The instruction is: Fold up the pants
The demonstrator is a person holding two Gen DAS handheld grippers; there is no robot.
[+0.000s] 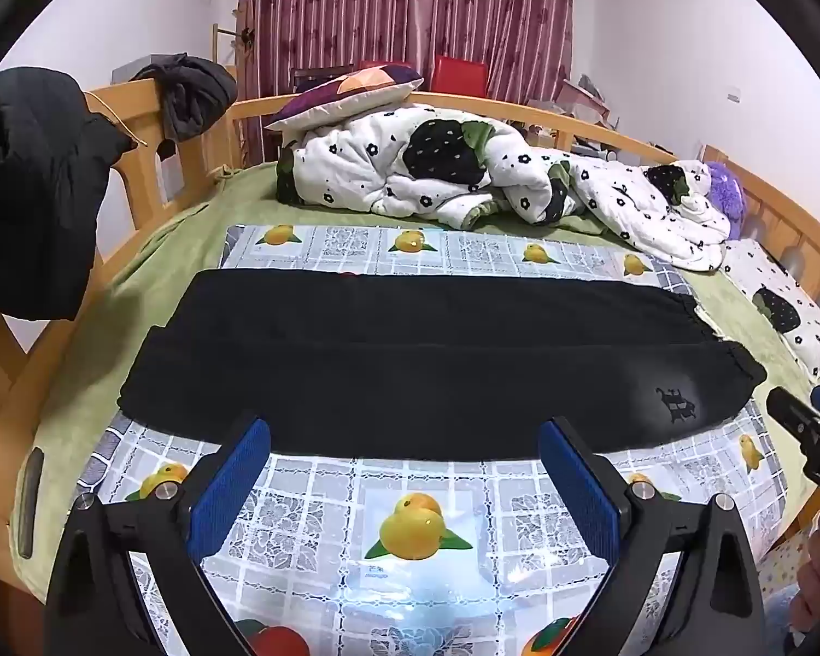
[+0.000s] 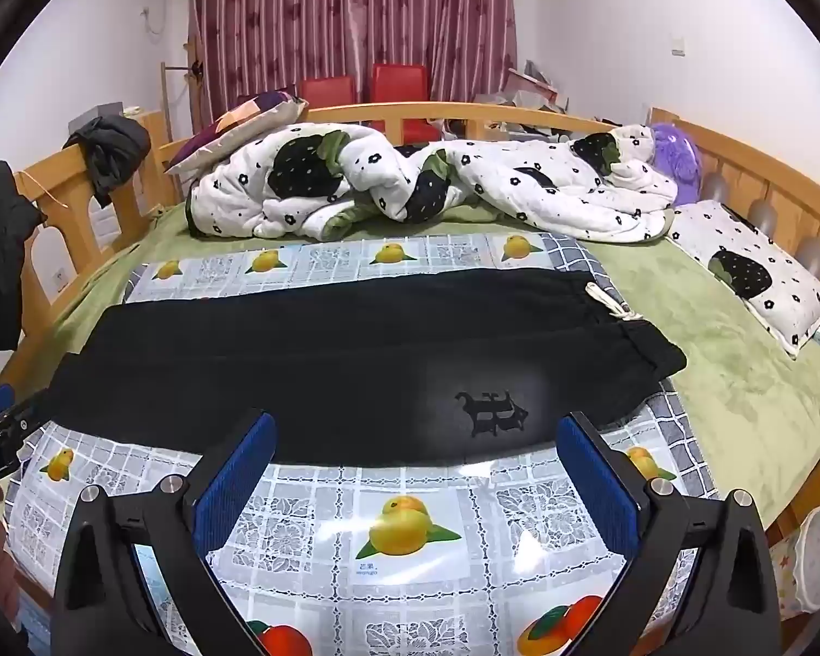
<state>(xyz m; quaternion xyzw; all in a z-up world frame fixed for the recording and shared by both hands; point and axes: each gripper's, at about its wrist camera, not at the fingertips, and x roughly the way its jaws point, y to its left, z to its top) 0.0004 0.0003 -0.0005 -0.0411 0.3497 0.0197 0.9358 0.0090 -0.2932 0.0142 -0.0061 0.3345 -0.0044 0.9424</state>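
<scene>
The black pants (image 1: pixel 410 361) lie flat across the fruit-print plastic cloth (image 1: pixel 421 546) on the bed, legs side by side running left to right, waistband at the right end; in the left wrist view the left end of the legs is dark and hard to separate from the green blanket (image 1: pixel 153 262); the white drawstring (image 2: pixel 607 300) shows only in the right wrist view; a dark jacket (image 1: pixel 27 191) on the wooden bed rail (image 1: pixel 153 104) is cut off by the lens edge; the rumpled strawberry-print quilt (image 2: pixel 421 186) hides part of the purple plush toy (image 2: pixel 678 158); a small dark emblem (image 2: pixel 492 410) sits on the pants near the waistband, its shape unreadable; the cloth carries tiny print under the yellow fruit, too small to read; the left gripper (image 1: pixel 404 459) has its blue pads spread wide, nothing between them, tips above the pants' near edge; the right gripper (image 2: pixel 415 454) likewise gapes wide and empty just short of the emblem.
</scene>
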